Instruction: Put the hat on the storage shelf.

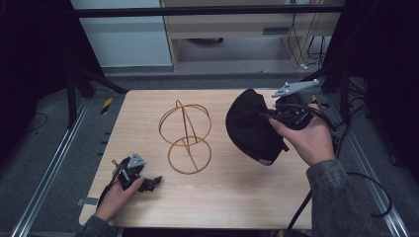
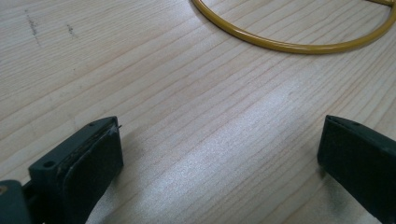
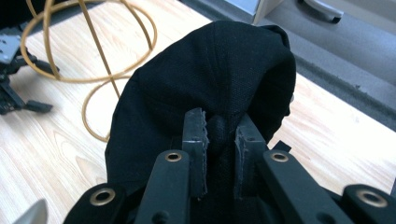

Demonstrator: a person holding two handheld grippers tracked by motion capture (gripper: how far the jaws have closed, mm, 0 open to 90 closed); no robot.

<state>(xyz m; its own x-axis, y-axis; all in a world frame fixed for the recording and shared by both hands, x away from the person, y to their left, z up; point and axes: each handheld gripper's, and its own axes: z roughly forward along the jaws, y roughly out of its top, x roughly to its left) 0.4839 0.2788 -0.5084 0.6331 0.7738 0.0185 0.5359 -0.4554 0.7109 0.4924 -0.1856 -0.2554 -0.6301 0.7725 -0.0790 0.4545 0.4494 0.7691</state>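
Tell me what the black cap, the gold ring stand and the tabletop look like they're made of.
Black cap: woven fabric, matte; visible weave, and it bunches where the right gripper pinches it.
Gold ring stand: probably metal wire with a glossy gold coating; thin, rigid hoops.
Tabletop: pale wood or wood-look laminate; grain lines, slight sheen.

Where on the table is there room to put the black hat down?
Bare wood lies under the black hat near the right gripper, between the gold wire stand and the table edge. More lies along the front edge. It is crowded at the stand and by the left gripper.
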